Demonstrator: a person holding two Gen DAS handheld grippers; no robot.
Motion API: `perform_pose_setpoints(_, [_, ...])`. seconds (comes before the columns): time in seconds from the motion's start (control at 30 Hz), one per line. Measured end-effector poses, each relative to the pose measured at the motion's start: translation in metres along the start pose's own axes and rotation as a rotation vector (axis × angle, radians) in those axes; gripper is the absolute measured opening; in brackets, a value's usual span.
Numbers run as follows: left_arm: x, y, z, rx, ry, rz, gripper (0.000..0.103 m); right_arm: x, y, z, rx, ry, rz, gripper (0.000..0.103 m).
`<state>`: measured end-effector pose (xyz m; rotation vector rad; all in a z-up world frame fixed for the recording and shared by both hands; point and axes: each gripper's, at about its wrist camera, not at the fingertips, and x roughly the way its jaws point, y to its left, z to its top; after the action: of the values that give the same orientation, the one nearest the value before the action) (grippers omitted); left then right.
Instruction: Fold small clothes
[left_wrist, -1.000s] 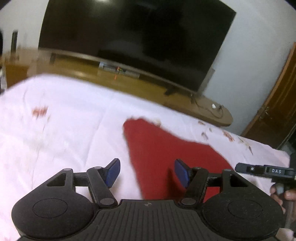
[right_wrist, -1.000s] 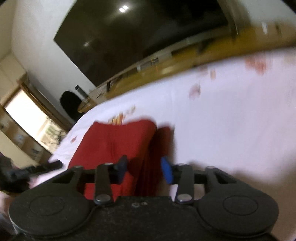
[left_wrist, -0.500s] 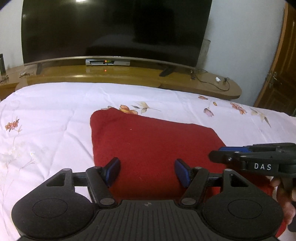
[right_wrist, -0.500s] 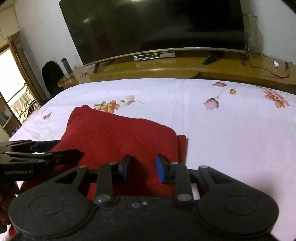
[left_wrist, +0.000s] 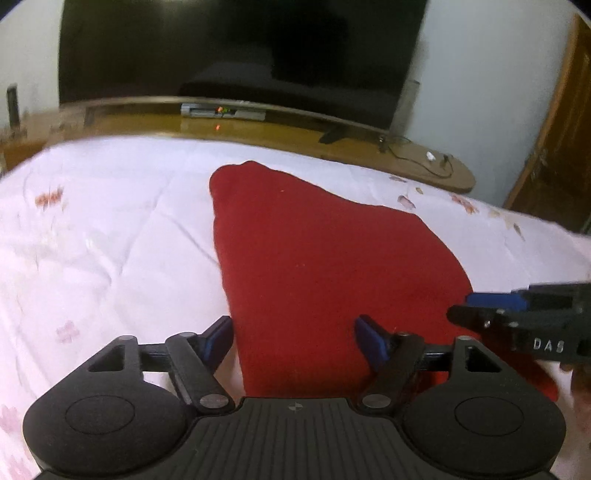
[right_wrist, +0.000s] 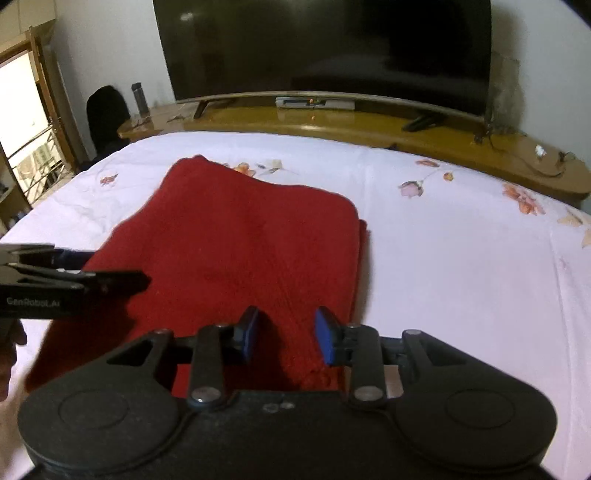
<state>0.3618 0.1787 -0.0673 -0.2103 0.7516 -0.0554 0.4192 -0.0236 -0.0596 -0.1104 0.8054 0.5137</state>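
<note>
The red cloth (left_wrist: 325, 266) lies flat on the bed (left_wrist: 110, 229), already doubled, its far edge toward the television (right_wrist: 325, 48). Your left claw (left_wrist: 293, 338) hangs over the cloth's near left corner, jaws opening, nothing between the pads. Your right claw (right_wrist: 284, 338) hangs over the near right corner, jaws opening too, gripping nothing. Lower both together, pinch every layer at each near corner, then carry the near edge toward the television side, keeping the two corners level so the fold lands square.

Bed (right_wrist: 461, 258) with white floral cover, folded red garment (right_wrist: 240, 251) lying flat on it
</note>
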Motion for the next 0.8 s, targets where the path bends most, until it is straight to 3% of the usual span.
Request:
perform_pose_setpoints(0.23, [-0.048, -0.002, -0.016, 0.028, -0.043, -0.033, 0.072, -0.037, 0.011, 0.000, 0.016, -0.022, -0.008, 0.036])
perform_pose_setpoints(0.33, [-0.052, -0.004, -0.041, 0.019, -0.001, -0.034, 0.072, -0.056, 0.014, -0.018, 0.037, -0.031, 0.006, 0.035])
perform_pose_setpoints(0.43, [-0.039, -0.003, -0.064, 0.022, 0.022, -0.015, 0.073, -0.036, 0.015, -0.037, 0.018, 0.050, -0.035, 0.036])
perform_pose_setpoints(0.5, [-0.039, 0.003, -0.069, -0.016, -0.004, -0.032, 0.074, -0.027, 0.015, -0.044, 0.013, 0.024, -0.048, 0.039])
perform_pose_setpoints(0.67, [-0.039, 0.005, -0.071, -0.003, -0.021, -0.033, 0.075, -0.028, 0.008, -0.052, 0.031, 0.002, -0.051, 0.046])
perform_pose_setpoints(0.8, [-0.039, 0.005, -0.073, -0.006, -0.021, -0.027, 0.076, -0.031, -0.017, -0.060, 0.131, 0.011, -0.001, 0.053])
